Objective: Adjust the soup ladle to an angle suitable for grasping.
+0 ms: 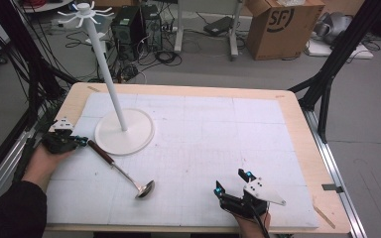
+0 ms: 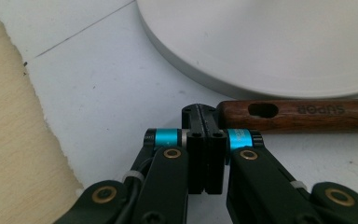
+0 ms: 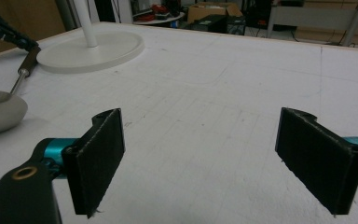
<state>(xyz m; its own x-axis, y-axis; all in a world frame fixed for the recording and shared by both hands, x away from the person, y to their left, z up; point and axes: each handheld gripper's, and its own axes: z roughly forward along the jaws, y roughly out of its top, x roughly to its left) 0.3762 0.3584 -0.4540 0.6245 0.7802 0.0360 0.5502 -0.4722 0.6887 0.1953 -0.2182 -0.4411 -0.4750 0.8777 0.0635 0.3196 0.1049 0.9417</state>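
A white gridded mat [image 1: 218, 148] is spread over the wooden tabletop [image 1: 297, 124]; beyond its far edge, a cardboard box [image 1: 280, 25] and tangled cables [image 1: 149, 54] are seen on the floor.

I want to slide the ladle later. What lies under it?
The ladle lies flat on the white mat, bowl and wooden handle both. The left tongs, shut, meet the handle's end. The mat beneath the bowl is hidden.

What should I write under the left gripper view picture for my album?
Left gripper, jaws closed together, tip against the end of the ladle's wooden handle, beside the white stand base.
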